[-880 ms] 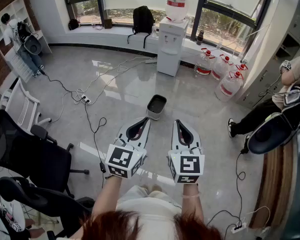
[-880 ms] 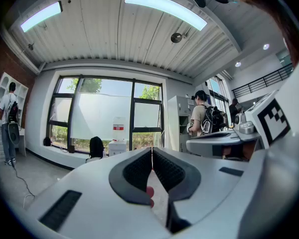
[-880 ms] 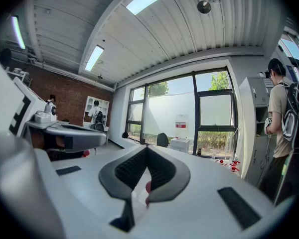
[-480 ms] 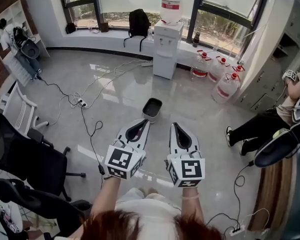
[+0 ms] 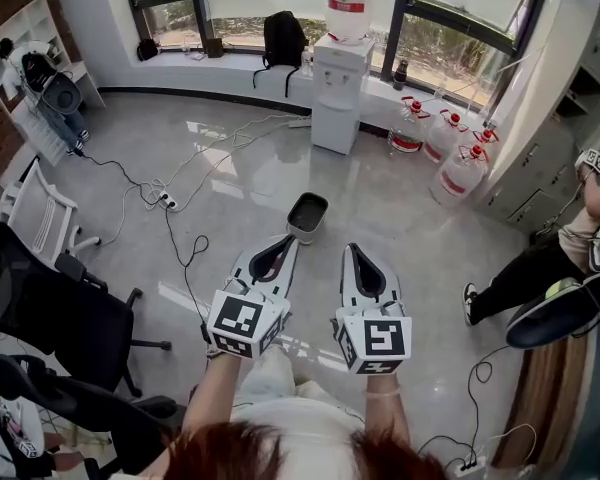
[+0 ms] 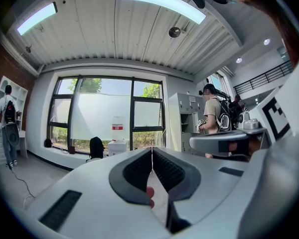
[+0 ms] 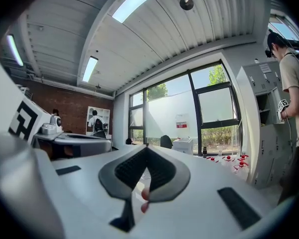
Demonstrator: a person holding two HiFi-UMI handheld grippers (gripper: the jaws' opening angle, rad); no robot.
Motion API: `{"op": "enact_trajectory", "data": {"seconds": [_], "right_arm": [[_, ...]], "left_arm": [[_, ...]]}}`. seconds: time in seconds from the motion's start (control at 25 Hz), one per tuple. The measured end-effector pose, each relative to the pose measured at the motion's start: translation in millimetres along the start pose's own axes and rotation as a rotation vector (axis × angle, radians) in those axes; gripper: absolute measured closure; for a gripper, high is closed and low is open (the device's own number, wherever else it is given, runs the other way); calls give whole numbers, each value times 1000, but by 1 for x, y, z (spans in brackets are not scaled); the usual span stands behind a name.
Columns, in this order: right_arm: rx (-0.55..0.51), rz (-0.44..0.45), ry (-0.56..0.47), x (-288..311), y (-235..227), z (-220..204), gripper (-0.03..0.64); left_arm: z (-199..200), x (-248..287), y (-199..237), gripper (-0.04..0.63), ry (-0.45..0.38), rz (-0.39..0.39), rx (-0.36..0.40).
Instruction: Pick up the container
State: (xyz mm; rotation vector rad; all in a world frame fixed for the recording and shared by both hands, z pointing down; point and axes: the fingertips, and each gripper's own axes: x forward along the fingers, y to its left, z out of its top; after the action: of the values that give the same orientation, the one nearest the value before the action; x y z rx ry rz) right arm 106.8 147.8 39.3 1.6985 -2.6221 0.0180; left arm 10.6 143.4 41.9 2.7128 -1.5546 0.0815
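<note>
place: office | signs: swivel chairs [image 5: 50, 318], water dispenser [image 5: 340, 78], lockers [image 6: 187, 118], floor cables [image 5: 170, 198]

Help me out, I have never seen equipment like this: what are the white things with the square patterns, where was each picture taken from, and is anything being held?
There is no robot here. A person holds two hand tools, the left gripper and the right gripper. The patterned cubes are part of them. The top-down picture comes from a camera on the person's head. The other two come from a camera riding on each gripper, looking along its jaws. Both grippers point level across the room, with their jaws closed together and nothing between them. On the grey floor ahead stands a small dark container, apart from both grippers. Beyond it, by the windows, are a water dispenser and spare water bottles.
</note>
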Motion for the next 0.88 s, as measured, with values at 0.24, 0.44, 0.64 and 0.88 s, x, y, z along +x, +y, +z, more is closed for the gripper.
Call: {"op": "enact_trajectory", "data": {"seconds": [0.24, 0.44, 0.64, 0.88], "right_arm": [[7, -13, 15, 30, -11, -8, 594], [15, -27, 18, 63, -16, -12, 594], [24, -39, 16, 100, -17, -11, 594], [49, -54, 25, 152, -12, -16, 594]], "left_arm": [[-3, 24, 23, 578, -1, 4, -12], [-4, 47, 49, 578, -3, 5, -10], [-6, 66, 82, 578, 4, 7, -16], [-12, 90, 128, 578, 11, 2, -15]]}}
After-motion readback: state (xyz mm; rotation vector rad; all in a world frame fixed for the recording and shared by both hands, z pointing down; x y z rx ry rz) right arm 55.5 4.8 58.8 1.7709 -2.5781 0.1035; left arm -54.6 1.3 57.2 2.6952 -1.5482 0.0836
